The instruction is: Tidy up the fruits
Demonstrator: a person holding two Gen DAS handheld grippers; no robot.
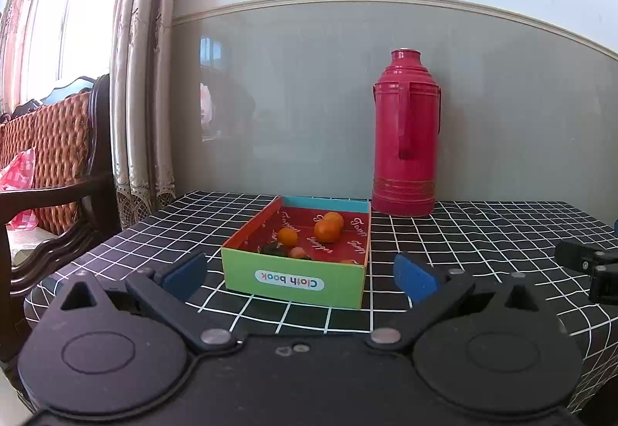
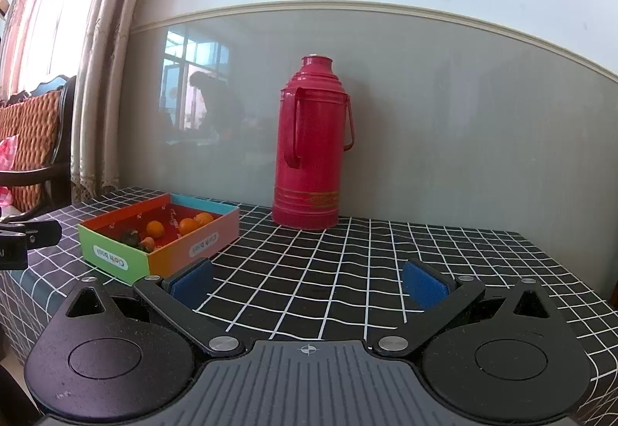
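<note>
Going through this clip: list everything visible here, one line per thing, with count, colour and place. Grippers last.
box: 1, green front, pink side, red inside, labelled "Cloth book"; on the table, left of the thermos.
oranges: 3, orange; inside the box, toward its back.
strawberry: 1, pinkish, partly hidden by the box wall; inside the box near the front, beside a dark green leafy thing.
thermos: 1, red, upright; at the back of the table against the wall.
tablecloth: 1, black with white grid; covers the table.
chair: 1, dark wood with orange woven cushion; left of the table by the curtain.
left gripper: black with blue pads, open, facing the box.
right gripper: black with blue pads, open, over bare tablecloth.
</note>
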